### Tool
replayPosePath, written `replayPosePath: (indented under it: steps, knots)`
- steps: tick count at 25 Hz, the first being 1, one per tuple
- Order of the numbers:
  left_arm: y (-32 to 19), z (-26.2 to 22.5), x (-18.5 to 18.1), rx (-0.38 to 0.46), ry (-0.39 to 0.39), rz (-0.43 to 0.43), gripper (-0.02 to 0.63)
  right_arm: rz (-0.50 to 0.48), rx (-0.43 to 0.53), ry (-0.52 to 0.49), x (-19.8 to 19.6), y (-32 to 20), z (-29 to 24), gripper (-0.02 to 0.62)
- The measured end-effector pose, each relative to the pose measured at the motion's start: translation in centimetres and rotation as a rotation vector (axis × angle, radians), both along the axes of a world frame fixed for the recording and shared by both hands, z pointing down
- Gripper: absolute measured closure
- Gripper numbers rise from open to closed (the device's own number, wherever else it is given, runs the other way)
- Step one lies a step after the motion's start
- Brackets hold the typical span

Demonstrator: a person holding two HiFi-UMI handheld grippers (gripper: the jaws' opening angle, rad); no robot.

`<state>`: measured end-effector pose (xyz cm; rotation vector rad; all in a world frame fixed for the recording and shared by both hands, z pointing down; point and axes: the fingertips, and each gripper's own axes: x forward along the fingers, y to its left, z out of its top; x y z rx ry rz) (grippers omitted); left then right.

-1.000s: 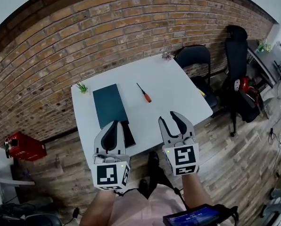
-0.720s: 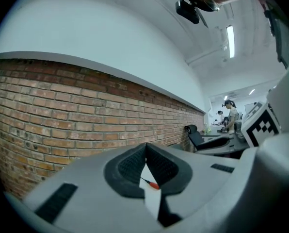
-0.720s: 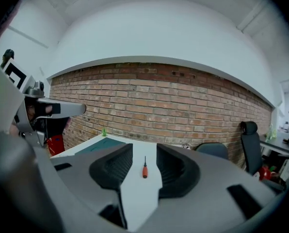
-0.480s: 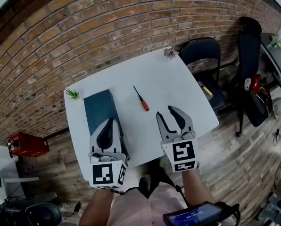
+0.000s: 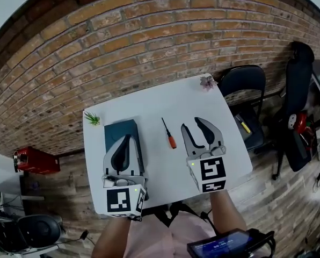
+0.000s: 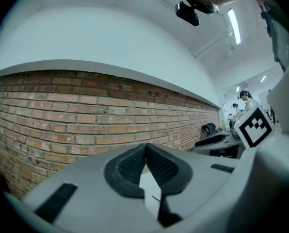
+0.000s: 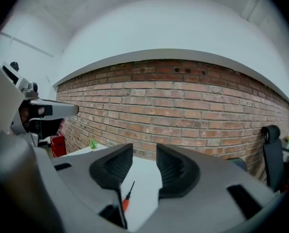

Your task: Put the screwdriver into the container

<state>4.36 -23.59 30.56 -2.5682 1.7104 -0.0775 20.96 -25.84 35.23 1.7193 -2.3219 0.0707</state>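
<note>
A brick wall (image 5: 149, 47) is rising behind the white table (image 5: 154, 101). A dark teal container (image 5: 118, 129) is sitting at the table's left side, near a small green plant (image 5: 93, 118). The left gripper (image 5: 128, 138) is hovering over the container, its jaws pressed together and empty. The right gripper (image 5: 192, 124) is hanging over the table with its jaws spread wide, nothing between them. The orange-handled screwdriver (image 5: 168, 134) is lying on the table between container and right gripper, just beside the latter.
</note>
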Motion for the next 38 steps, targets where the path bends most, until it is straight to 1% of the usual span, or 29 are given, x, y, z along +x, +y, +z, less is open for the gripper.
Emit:
replayPosePath:
  steps: [3,8,18,24,29,35,38]
  knots:
    - [-1.1,-0.1,-1.1,0.001,0.011,-0.022,0.594,-0.014,-0.005,0.009,-0.8,-1.5,0.0,0.440]
    - [-3.4,1.1,-2.8,-0.023,0.022,-0.036,0.594,-0.030,-0.051,0.029,-2.7,-3.9,1.8,0.440]
    - [-6.8,6.4,-4.7,-0.146,0.050,-0.036,0.594,-0.045,-0.244,0.057,-4.6,-6.3,10.7,0.437]
    - [-7.4,9.4,-5.1,-0.213,0.054,-0.036,0.594,-0.059,-0.375,0.064,-5.1,-5.6,17.1,0.425]
    - [-6.9,10.5,-5.0,-0.259,0.073,-0.027,0.594,-0.064,-0.483,0.066,-5.3,-3.6,21.5,0.422]
    - [-7.2,11.7,-4.8,-0.267,0.085,-0.019,0.594,-0.053,-0.544,0.067,-5.3,-2.8,25.1,0.420]
    - [-7.2,12.3,-4.8,-0.280,0.087,-0.018,0.594,-0.048,-0.549,0.091,-5.3,-2.6,25.7,0.420]
